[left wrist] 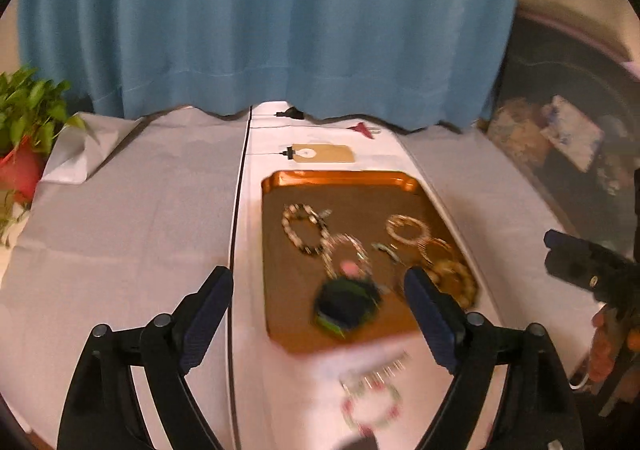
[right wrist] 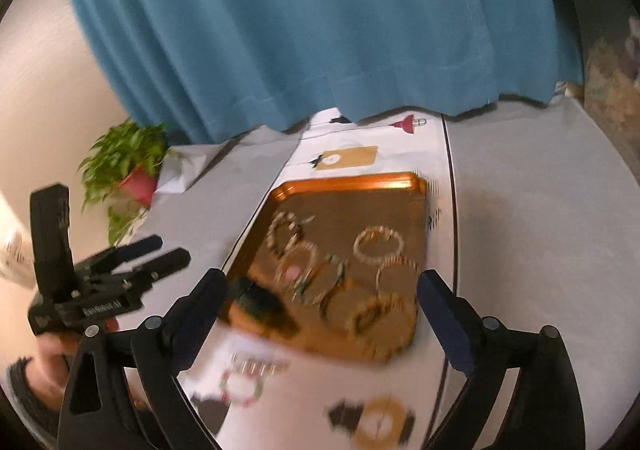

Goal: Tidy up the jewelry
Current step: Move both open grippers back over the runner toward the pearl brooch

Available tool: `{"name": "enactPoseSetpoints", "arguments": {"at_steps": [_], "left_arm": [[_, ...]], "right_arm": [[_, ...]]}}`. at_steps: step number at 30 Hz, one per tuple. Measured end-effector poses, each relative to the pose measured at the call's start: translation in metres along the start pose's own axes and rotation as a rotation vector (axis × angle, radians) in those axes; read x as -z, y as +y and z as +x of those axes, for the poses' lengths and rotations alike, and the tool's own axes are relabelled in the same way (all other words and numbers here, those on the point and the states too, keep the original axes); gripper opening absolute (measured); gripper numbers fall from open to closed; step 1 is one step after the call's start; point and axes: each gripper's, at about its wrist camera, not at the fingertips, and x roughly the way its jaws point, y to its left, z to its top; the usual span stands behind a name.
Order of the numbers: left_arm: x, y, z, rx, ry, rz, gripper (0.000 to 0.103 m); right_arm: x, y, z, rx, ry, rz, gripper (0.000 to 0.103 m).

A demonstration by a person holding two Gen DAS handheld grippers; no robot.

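An orange tray lies on a white runner and holds several bracelets. Among them are a black-and-white beaded one, a pale one, a gold one and a dark round piece at the near edge. A pink-and-green bead bracelet rests on the runner in front of the tray. My left gripper hovers open over the tray's near edge, holding nothing. My right gripper is also open and empty above the tray's near half.
A blue curtain hangs behind the table. A potted plant in a red pot stands at the far left. Grey cloth covers the table on both sides of the runner. A person's hand grips the left tool.
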Motion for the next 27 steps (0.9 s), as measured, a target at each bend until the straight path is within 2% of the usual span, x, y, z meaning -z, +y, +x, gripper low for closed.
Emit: {"name": "enactPoseSetpoints", "arguments": {"at_steps": [5, 10, 14, 17, 19, 20, 24, 27], "left_arm": [[0.042, -0.009, -0.049, -0.009, -0.045, -0.049, 0.088], [0.077, -0.026, -0.072, -0.023, -0.044, -0.010, 0.088], [0.095, -0.030, -0.073, -0.018, -0.043, -0.012, 0.088], [0.103, -0.028, -0.069, -0.007, -0.029, -0.039, 0.088], [0.108, -0.027, -0.065, -0.013, -0.017, -0.035, 0.088], [0.110, -0.027, -0.062, -0.017, -0.009, -0.031, 0.088], [0.116, -0.024, -0.044, -0.027, 0.035, -0.025, 0.087], [0.119, -0.021, -0.028, -0.037, 0.051, -0.017, 0.082]], "right_arm": [[0.048, 0.022, -0.055, 0.001, -0.037, -0.033, 0.098], [0.098, 0.036, -0.086, -0.011, -0.072, -0.053, 0.098], [0.141, 0.038, -0.087, -0.054, -0.119, -0.086, 0.098], [0.180, 0.024, -0.076, -0.092, -0.142, -0.045, 0.098], [0.201, 0.015, -0.063, -0.019, -0.099, -0.034, 0.098], [0.201, 0.013, -0.061, 0.003, -0.092, -0.040, 0.098], [0.186, 0.019, -0.072, 0.006, -0.200, -0.122, 0.098], [0.184, 0.009, -0.058, 0.001, -0.165, -0.091, 0.098]]}}
